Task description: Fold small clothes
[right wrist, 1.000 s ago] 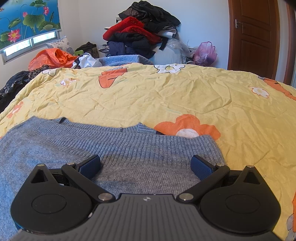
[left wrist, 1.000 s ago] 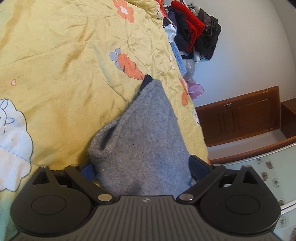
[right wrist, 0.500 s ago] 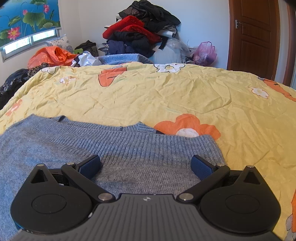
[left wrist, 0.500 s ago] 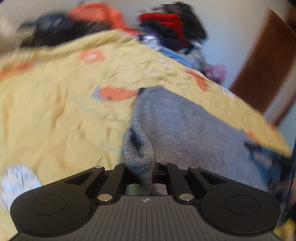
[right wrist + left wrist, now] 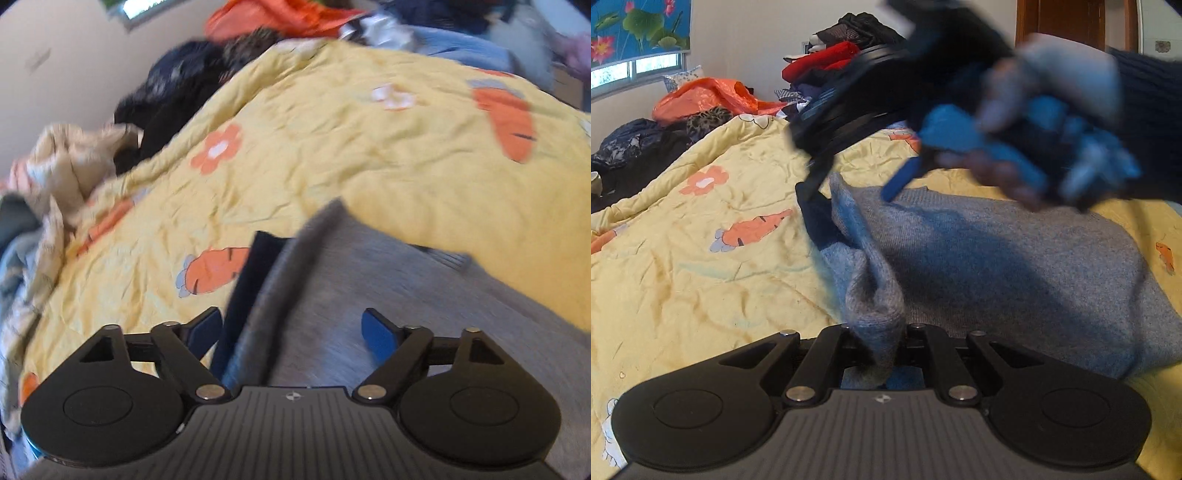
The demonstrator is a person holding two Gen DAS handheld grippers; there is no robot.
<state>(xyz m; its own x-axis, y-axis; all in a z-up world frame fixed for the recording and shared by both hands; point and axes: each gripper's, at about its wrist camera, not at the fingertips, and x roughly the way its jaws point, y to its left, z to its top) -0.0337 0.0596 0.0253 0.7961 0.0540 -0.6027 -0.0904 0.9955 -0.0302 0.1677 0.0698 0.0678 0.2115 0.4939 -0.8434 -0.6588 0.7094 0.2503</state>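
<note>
Left tongs (image 5: pixel 873 354) clamp a bunched sweater (image 5: pixel 1015 266) edge at lower centre. Right tongs (image 5: pixel 291 332), just narrowing, straddle its raised fold ungripped. Next: close, then fold across the bed (image 5: pixel 701 258).

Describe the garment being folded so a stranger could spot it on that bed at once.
Start at the yellow quilt printed with orange flowers and carrots. On its near side lies a grey knit sweater, one bunched edge pinched in the shut left gripper. Unlike the red, black and orange clothes piled at the far wall, it is plain grey with a dark navy lining showing underneath.
</note>
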